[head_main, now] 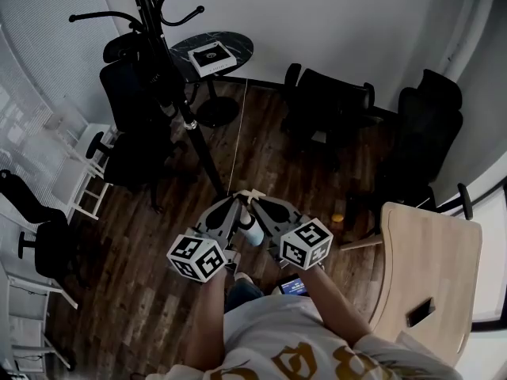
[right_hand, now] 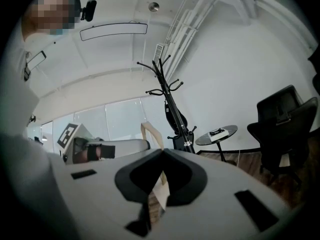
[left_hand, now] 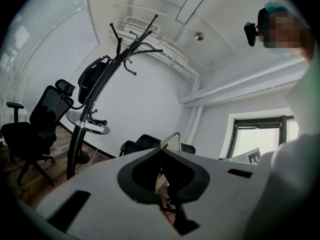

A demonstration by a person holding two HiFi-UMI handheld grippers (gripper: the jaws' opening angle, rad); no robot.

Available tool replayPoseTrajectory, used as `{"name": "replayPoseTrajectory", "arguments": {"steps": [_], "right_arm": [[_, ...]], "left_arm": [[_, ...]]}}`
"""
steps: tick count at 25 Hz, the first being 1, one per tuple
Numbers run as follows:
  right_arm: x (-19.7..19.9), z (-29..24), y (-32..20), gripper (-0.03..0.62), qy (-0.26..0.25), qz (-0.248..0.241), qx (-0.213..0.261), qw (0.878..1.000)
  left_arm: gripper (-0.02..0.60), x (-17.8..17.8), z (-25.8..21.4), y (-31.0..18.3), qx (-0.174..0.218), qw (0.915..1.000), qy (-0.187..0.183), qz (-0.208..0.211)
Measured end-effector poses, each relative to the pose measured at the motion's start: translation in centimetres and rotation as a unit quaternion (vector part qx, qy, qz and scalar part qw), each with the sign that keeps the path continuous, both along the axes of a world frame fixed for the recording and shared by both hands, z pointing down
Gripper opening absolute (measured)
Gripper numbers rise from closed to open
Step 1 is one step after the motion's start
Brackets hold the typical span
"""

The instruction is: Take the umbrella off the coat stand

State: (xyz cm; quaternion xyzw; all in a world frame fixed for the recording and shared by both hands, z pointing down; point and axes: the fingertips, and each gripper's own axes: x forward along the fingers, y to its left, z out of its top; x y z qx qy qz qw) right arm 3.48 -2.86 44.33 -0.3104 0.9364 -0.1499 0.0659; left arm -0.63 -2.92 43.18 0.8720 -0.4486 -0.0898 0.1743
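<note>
Umbrella: long black closed umbrella (right_hand: 175, 115) hangs on the black coat stand (right_hand: 161, 79), well apart from both grippers.
Left gripper (left_hand: 167, 141): jaws pressed together, empty.
Right gripper (right_hand: 152, 134): jaws likewise together, empty.
Progress: not begun; approach, grasp and lift-off remain.

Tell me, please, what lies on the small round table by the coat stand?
A flat white box or book lies on the round table; the tabletop beneath it is covered.

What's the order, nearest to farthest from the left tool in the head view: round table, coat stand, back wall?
1. Coat stand, just ahead of the left tool.
2. Round table, beyond the stand.
3. Back wall, behind the table.
</note>
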Motion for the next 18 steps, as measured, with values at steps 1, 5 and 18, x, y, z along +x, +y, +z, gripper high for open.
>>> {"name": "replayPoseTrajectory", "arguments": {"steps": [1, 5, 18], "right_arm": [[0.0, 0.1, 0.2, 0.014, 0.0, 0.001, -0.001, 1.0], [-0.5, 0.3, 0.6, 0.014, 0.005, -0.001, -0.002, 1.0], [-0.5, 0.6, 1.3, 0.014, 0.002, 0.013, -0.013, 1.0]], "left_arm": [[0.023, 0.0, 0.1, 0.1, -0.001, 1.0, 0.001, 0.002], [0.023, -0.3, 0.4, 0.4, -0.005, 0.9999, 0.009, 0.005], [0.023, -0.7, 0.6, 1.2, -0.008, 0.9999, 0.004, 0.009]]}}
